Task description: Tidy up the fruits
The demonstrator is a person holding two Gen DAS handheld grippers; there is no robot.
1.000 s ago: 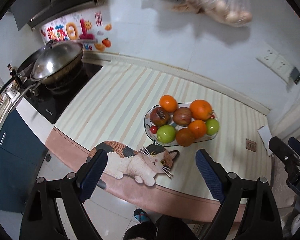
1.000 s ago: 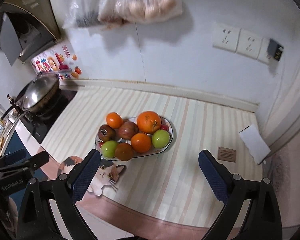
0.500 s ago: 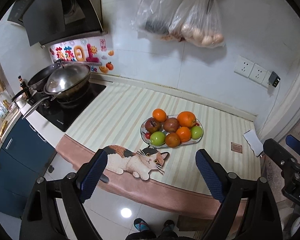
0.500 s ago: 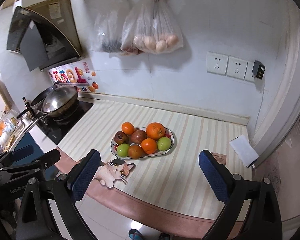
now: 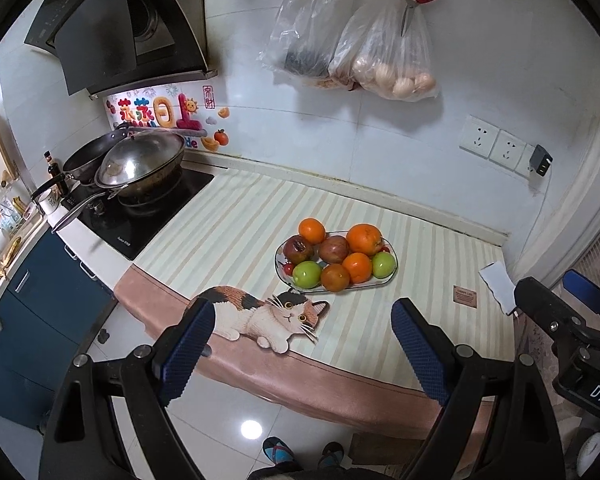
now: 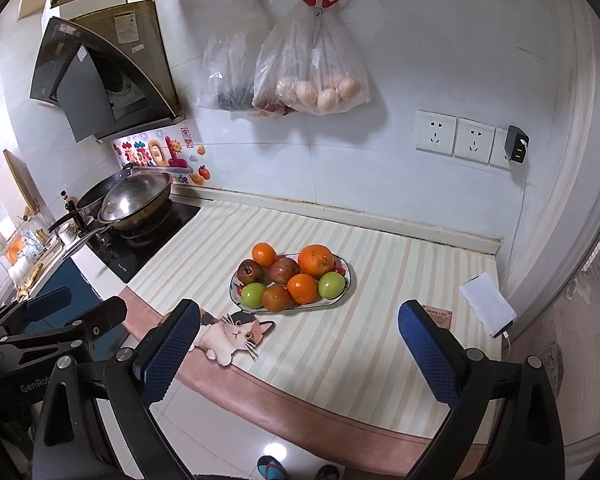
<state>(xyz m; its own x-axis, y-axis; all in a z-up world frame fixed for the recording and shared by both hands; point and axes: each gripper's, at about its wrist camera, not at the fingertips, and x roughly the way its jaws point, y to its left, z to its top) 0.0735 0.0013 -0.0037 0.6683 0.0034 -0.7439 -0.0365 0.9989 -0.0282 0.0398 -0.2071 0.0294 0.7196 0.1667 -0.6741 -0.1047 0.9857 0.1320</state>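
The fruit plate (image 5: 387, 278) sits mid-table (image 5: 236, 220), heaped with oranges, green apples and darker fruit, just beyond a cat mat (image 5: 260, 314). Both the left gripper (image 5: 300, 344) and right gripper (image 6: 298, 346) hang spread and empty, well short of it. Seemingly either nothing is begun or all is placed; any next move needs a reach forward.

The small red fruits (image 5: 288, 268) in the dish (image 5: 388, 280) are mostly hidden behind larger fruit. The brown card's (image 6: 438, 316) print is too small to read. Both views' lower edges cut off the feet (image 5: 278, 450).
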